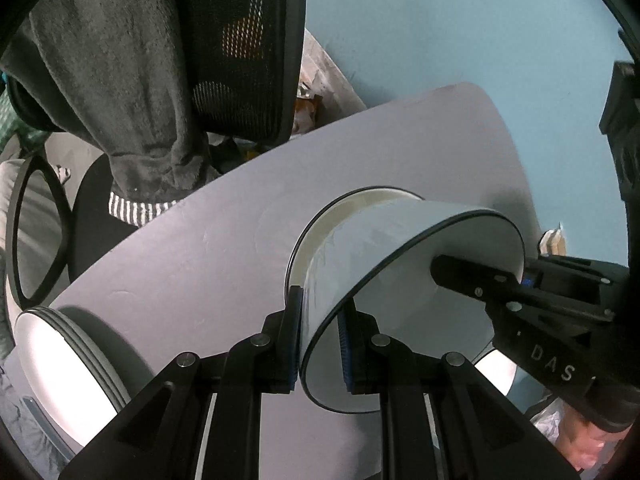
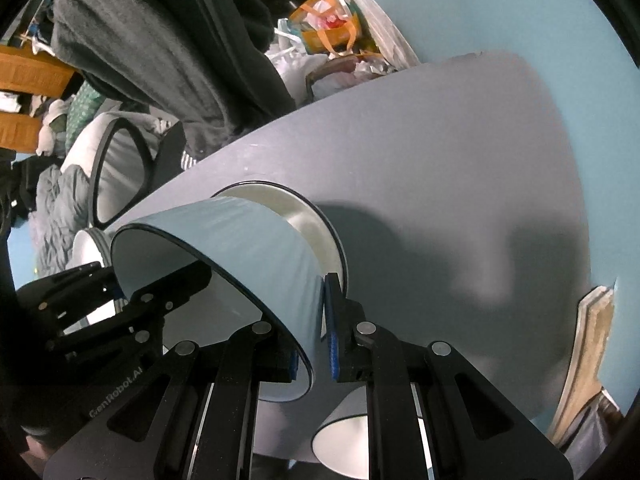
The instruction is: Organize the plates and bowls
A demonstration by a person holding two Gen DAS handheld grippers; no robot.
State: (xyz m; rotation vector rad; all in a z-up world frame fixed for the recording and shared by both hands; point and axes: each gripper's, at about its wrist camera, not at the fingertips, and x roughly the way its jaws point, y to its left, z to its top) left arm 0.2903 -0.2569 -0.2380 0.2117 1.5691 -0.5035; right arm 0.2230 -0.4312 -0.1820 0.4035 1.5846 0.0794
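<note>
1. White with a thin dark rim, the bowl (image 1: 360, 248) hangs tilted above the pale grey counter (image 1: 200, 248), carried by both tools at once.
2. The left hand-held gripper (image 1: 320, 344) is narrowed onto the bowl's wall, one blue pad outside and one inside the rim.
3. The right hand-held gripper (image 2: 314, 332) pinches the opposite side of the same bowl (image 2: 240, 248) in the same way, its jaws nearly together on the wall.
4. In the left wrist view the right tool comes in from the right edge, its black finger lying inside the bowl's mouth.
5. Directly beneath the held bowl a second white bowl (image 1: 320, 236) stands on the counter; the base of the held bowl dips into its opening, though whether they touch cannot be told.
6. A stack of white plates (image 1: 68, 360) sits at the counter's near left edge in the left wrist view.
7. Another white bowl (image 2: 344, 440) shows low between the right tool's fingers.
8. Behind the counter stands a black mesh chair (image 1: 248, 48) draped with dark grey clothing (image 1: 120, 72).
</note>
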